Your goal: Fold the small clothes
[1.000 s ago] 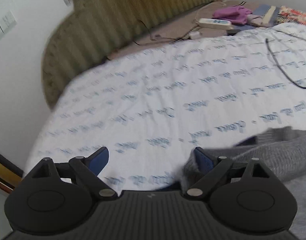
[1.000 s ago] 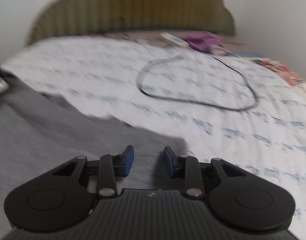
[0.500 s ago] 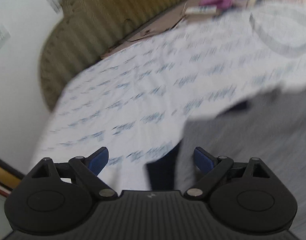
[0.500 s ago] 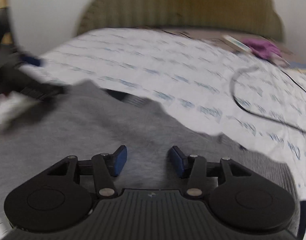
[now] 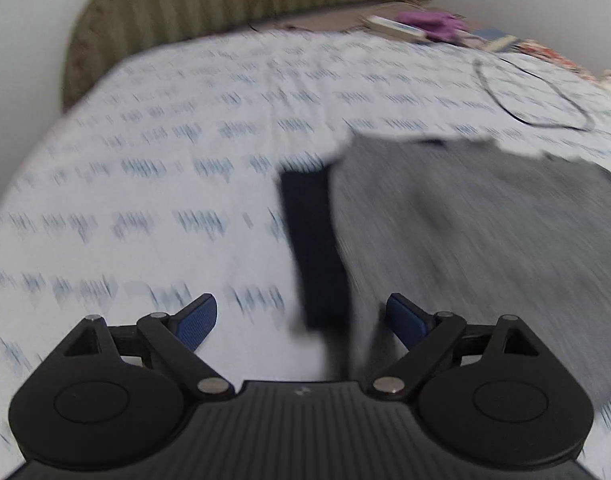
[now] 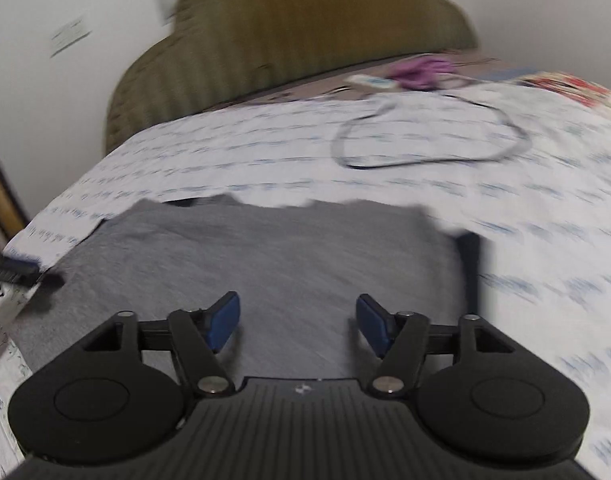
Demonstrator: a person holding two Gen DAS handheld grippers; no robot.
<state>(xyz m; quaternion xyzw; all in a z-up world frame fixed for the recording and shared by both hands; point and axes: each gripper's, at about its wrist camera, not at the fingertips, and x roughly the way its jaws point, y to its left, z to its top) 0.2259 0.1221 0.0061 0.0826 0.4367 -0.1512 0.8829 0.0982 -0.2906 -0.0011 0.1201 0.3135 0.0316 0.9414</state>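
Two open grippers hover over a grey garment lying flat on the bed. The left gripper holds nothing; the right gripper, jaws just widened, is empty too. Soft, light, limp cloth: best pinched at a corner or edge.

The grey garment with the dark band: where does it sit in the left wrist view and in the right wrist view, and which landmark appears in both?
Left wrist view: grey garment fills the right half, its dark band on its left edge.
Right wrist view: grey garment lies centre, dark band at its right edge.
Shared landmark: the looped black cable on the printed sheet beyond it.
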